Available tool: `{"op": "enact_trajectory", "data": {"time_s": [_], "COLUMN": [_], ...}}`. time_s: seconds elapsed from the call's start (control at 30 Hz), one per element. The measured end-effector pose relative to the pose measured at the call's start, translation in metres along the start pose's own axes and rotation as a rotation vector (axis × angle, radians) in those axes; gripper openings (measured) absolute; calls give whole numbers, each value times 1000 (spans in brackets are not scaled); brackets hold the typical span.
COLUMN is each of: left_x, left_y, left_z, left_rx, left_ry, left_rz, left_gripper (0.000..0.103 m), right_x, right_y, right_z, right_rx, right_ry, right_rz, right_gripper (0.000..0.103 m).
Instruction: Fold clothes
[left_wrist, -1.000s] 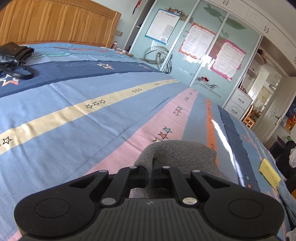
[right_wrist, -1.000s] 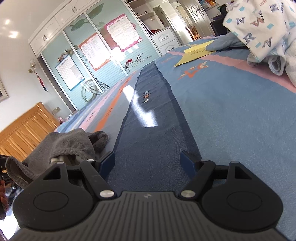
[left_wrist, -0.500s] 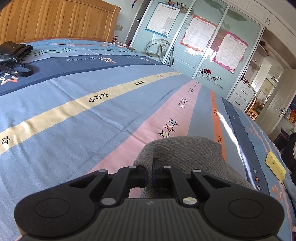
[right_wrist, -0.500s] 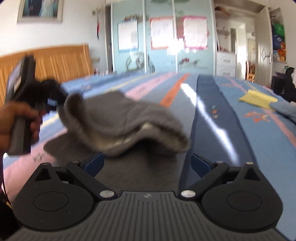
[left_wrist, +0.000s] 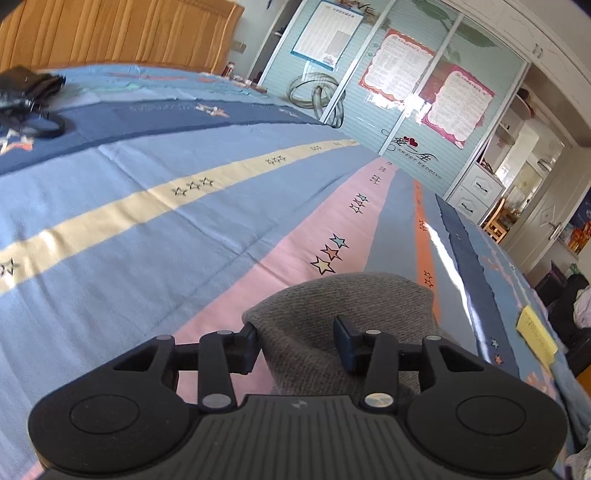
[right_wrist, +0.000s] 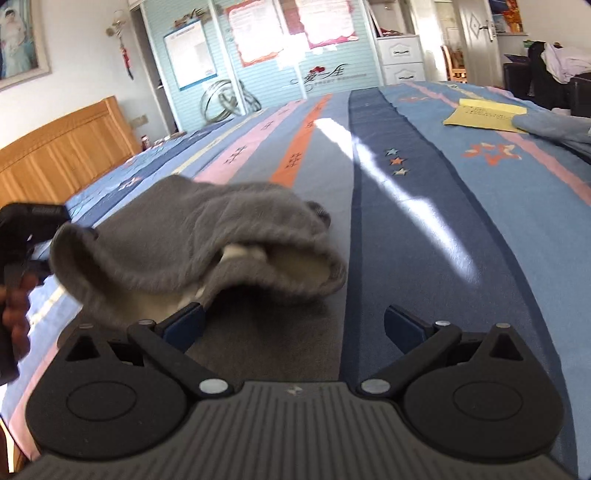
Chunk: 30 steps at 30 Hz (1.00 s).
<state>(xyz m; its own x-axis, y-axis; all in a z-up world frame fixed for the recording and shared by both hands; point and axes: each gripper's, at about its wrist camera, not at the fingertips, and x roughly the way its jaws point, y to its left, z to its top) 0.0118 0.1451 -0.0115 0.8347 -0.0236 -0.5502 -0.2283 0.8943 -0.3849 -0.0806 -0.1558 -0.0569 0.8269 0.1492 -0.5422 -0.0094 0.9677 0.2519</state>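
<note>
A fold is being finished: the grey knit garment lies bunched on the bed, the left gripper jaws opening around it. The right gripper jaws stand wide, empty. Flattening is needed next.

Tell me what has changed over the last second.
The left gripper, clamped on the grey garment a second ago, is opening its jaws and letting go. The right gripper swung from the blue bedspread toward the garment, jaws opening wider, holding nothing. The yellow paper stayed put.
</note>
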Motion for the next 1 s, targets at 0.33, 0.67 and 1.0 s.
{"op": "enact_trajectory", "data": {"time_s": [0.33, 0.67, 1.0], "left_x": [-9, 6, 11], "left_y": [-5, -8, -9], "left_z": [6, 1, -2], "left_rx": [73, 82, 73], "left_ry": [-110, -45, -22], "left_rz": [185, 143, 127], "left_gripper": [95, 95, 95], "right_x": [35, 75, 58], "right_y": [-7, 4, 53], "right_z": [33, 42, 59], "right_rx": [71, 187, -35], "right_ry": [21, 110, 0], "right_rz": [107, 132, 174], "right_gripper": [103, 93, 29]}}
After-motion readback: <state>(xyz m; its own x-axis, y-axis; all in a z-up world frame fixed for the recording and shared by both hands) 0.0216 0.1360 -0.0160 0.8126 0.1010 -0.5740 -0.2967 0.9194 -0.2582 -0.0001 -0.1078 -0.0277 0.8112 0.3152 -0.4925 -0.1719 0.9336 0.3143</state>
